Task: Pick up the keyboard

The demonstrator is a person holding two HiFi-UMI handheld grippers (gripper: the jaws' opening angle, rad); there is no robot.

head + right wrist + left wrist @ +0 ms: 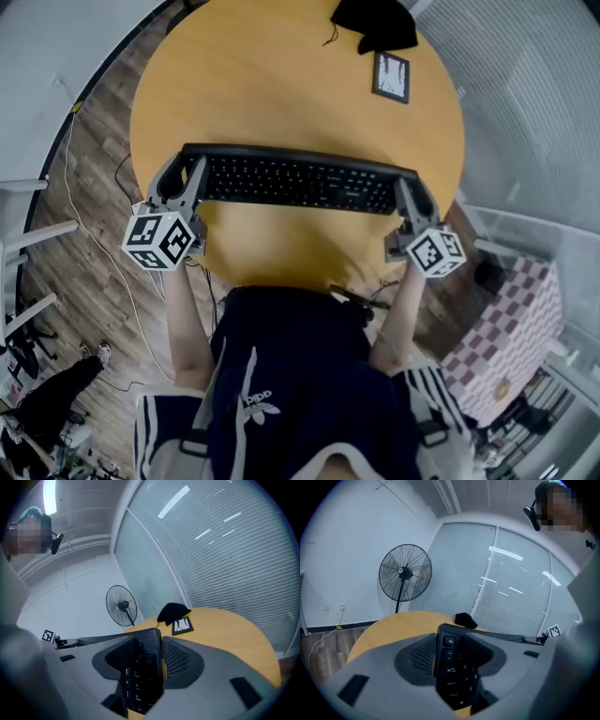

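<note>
The left hand-held gripper (454,670) was clamped on the left short end of the black keyboard (298,183), one jaw on either side of the key rows. The right hand-held gripper (140,667) was closed the same way on the keyboard's right end, by the number pad. The keyboard stretched level between them, from 9 to 3 o'clock, over the near half of the round yellow counter (281,80). Whether it was clear of the surface could not be told. Farther out, towards 1 o'clock, a small framed picture (391,77) lay flat on the counter, and a crumpled black cloth (375,23) lay just beyond it at the far rim. A standing fan (405,573) stood on the wooden floor (89,216) behind the counter. A pink-and-white checked box (511,337) sat at 4 o'clock, beside the person's right arm.
</note>
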